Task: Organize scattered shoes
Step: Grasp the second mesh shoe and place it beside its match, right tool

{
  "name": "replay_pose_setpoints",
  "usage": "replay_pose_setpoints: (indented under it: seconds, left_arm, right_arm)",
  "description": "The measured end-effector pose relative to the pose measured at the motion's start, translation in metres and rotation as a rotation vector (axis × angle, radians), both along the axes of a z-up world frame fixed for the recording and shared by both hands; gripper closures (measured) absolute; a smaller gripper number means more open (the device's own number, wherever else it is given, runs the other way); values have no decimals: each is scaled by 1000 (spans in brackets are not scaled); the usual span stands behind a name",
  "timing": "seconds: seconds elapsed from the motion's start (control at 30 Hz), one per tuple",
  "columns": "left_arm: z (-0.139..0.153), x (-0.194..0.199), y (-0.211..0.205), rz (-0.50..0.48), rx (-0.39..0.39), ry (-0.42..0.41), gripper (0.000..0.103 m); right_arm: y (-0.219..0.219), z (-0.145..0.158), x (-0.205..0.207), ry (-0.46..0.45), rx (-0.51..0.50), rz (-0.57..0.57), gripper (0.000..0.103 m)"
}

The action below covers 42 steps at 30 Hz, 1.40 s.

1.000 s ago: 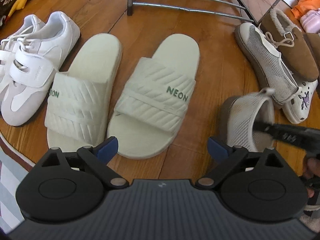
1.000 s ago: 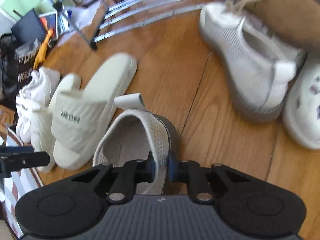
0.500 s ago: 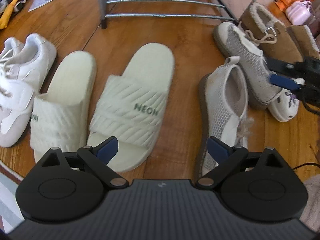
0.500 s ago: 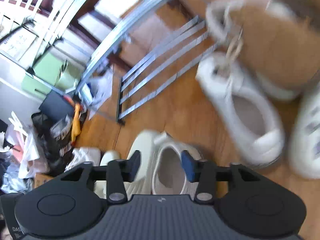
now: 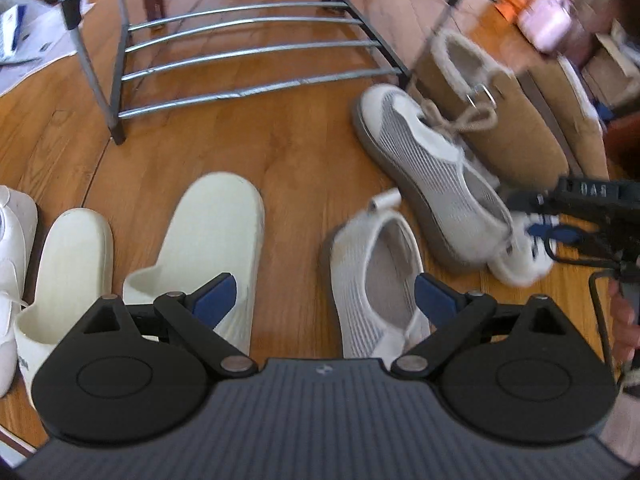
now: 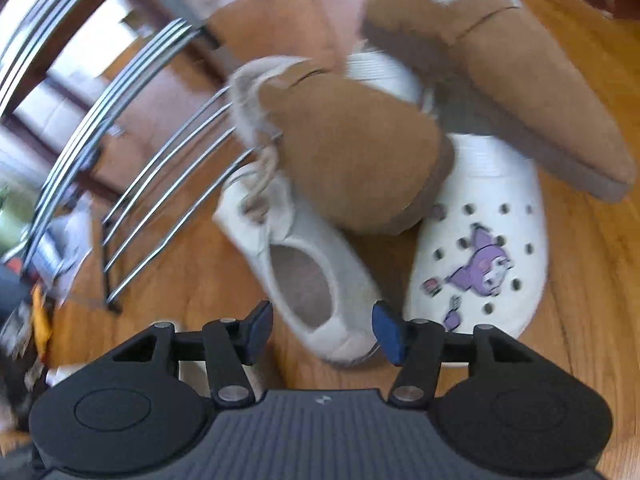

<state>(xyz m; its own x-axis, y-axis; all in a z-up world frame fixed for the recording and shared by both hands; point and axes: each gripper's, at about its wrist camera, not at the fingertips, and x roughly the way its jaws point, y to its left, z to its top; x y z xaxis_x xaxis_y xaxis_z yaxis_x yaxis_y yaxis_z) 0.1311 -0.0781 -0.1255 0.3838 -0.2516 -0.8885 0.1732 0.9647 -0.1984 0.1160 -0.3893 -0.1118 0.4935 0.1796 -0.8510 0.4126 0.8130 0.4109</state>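
My left gripper (image 5: 322, 300) is open above the wooden floor, between a cream slide (image 5: 212, 240) and a white mesh shoe (image 5: 380, 280) that lies beside it. A second white mesh shoe (image 5: 436, 184) lies further right, with its heel near my right gripper (image 5: 536, 224). In the right wrist view my right gripper (image 6: 320, 330) stands open, its fingers on either side of that shoe's heel (image 6: 316, 292) without closing on it. A brown fur-lined slipper (image 6: 352, 160) rests across the shoe's front. A white clog (image 6: 480, 248) with a purple charm lies beside it.
A metal shoe rack (image 5: 240, 48) stands at the back. A second cream slide (image 5: 68, 276) and white sneakers (image 5: 12, 280) lie at the left. Another brown slipper (image 6: 532, 92) leans over the clog. Papers and bags (image 5: 24, 32) lie at far left.
My right gripper let go of the mesh shoe, left it next to the cream slide, and moved right, open, to the second mesh shoe's heel. My left gripper moved forward towards the rack.
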Motion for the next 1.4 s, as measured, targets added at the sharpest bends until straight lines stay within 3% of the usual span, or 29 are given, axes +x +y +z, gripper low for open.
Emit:
replay_pose_setpoints:
  seconds: [0.17,0.23,0.4,0.5,0.53,0.57,0.6,0.67,0.77,0.87,0.97,1.1,1.23,1.27,1.3,1.4]
  left_arm:
    - [-7,9,7,68,-5,23,6]
    - [-8,5,8,84,-3,23,6]
    - [-9,-14,8,67,-6,43,6]
    - [-11,-20,12,72,7,51,6]
    - [-11,-20,14,75,9,52,6]
    - [-12,-20,15,79,11,53,6]
    - [-12,-20,17,82,13,54,6]
    - [-14,-18,19,88,19,52,6]
    - [-16,-13,22,95,22,56,6]
    - [-17,-11,26,101,24,60,6]
    - [-16,-12,28,101,30,56,6]
    - [-17,-13,27,89,22,66,6]
    - [-18,-13,24,76,15,76,6]
    - [-18,-12,21,70,16,77,6]
    - [-20,-12,16,59,22,78,6]
    - [-24,-11,5,39,40,85,6]
  right_arm:
    - [13,-6,14,70,-84,45,56]
    - [19,-11,16,69,-141,67,56]
    - [27,-40,29,68,-163,92,56]
    - [35,-59,35,31,-246,143,57]
    - [33,-62,35,14,-244,147,59]
    - [30,-64,33,1,-248,152,77]
    - [26,-64,31,2,-276,167,87]
    - [23,-65,28,10,-266,189,87]
    - [31,-58,18,2,-269,258,87]
    - [42,-30,2,-65,-308,340,89]
    - [48,0,-11,-138,-350,399,97]
    - [49,30,-31,-181,-405,445,97]
    - [24,42,-43,-111,-418,464,94]
    - [13,41,-44,-57,-401,435,90]
    - [6,45,-53,-29,-385,408,67]
    - [-10,55,-80,-35,-231,307,67]
